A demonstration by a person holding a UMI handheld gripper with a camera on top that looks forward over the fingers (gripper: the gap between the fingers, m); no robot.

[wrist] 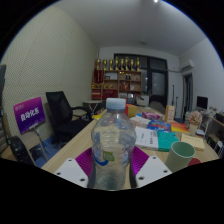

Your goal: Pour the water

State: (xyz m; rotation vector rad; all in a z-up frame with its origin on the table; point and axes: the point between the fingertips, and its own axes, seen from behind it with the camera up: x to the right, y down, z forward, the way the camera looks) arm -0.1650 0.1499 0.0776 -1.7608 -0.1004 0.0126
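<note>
My tool (112, 166) is closed on a clear plastic water bottle (112, 140), which stands upright between the two fingers; the magenta pads (84, 161) press against its sides, one on each flank, so the opening is only as wide as the bottle itself. The bottle has a pale blue cap (116, 103) on top, and I can see water inside it. Just beside the bottle, off the right finger, sits a green cup (181, 156) on the wooden desk (80, 143). Beyond the bottle the desk carries a scatter of colourful boxes and papers (160, 131) that I cannot make out in detail. Farther off, a black office chair (62, 109) stands by the desk, a purple sign (29, 115) leans near it, and shelves (119, 76) line the far wall.
</note>
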